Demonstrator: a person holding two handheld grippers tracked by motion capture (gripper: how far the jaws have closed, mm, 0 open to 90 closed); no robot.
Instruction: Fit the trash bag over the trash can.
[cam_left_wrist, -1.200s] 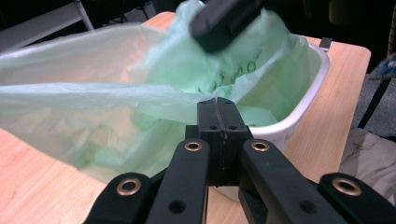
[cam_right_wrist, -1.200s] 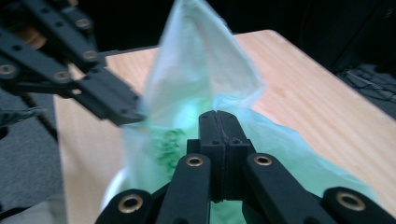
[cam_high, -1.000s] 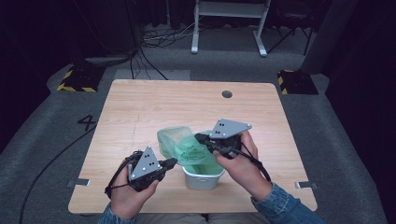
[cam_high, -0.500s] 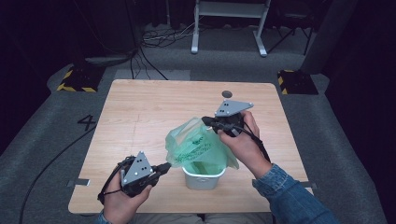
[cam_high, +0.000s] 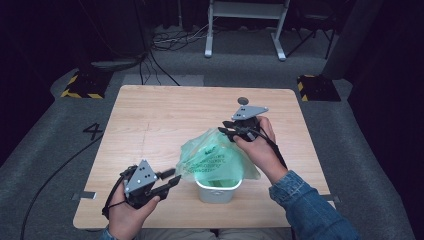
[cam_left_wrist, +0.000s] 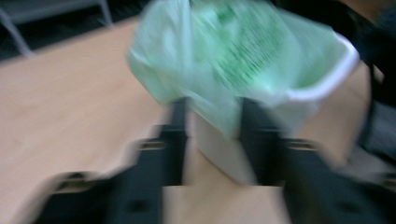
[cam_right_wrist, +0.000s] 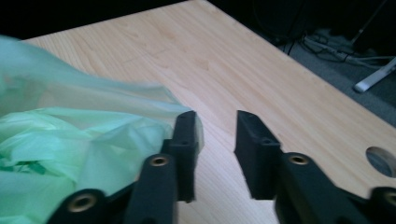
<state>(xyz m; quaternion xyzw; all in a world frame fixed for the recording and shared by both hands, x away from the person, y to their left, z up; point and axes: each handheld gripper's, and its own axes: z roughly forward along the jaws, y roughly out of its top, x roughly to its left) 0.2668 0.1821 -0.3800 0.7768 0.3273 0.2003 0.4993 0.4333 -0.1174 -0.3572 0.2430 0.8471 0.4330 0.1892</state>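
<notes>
Both claws have just been opening, the left gripper and the right gripper spread with nothing pinched, so the green bag puffing over the little white bin could slide off.

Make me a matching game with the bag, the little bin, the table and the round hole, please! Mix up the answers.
Things:
1. bag
2. bin
3. table
4. round hole

Descriptions:
A. pale wood
B. white, at the table's near edge
C. see-through green with dark print
D. dark, near the table's far edge

Pairs: 1-C, 2-B, 3-A, 4-D
</notes>
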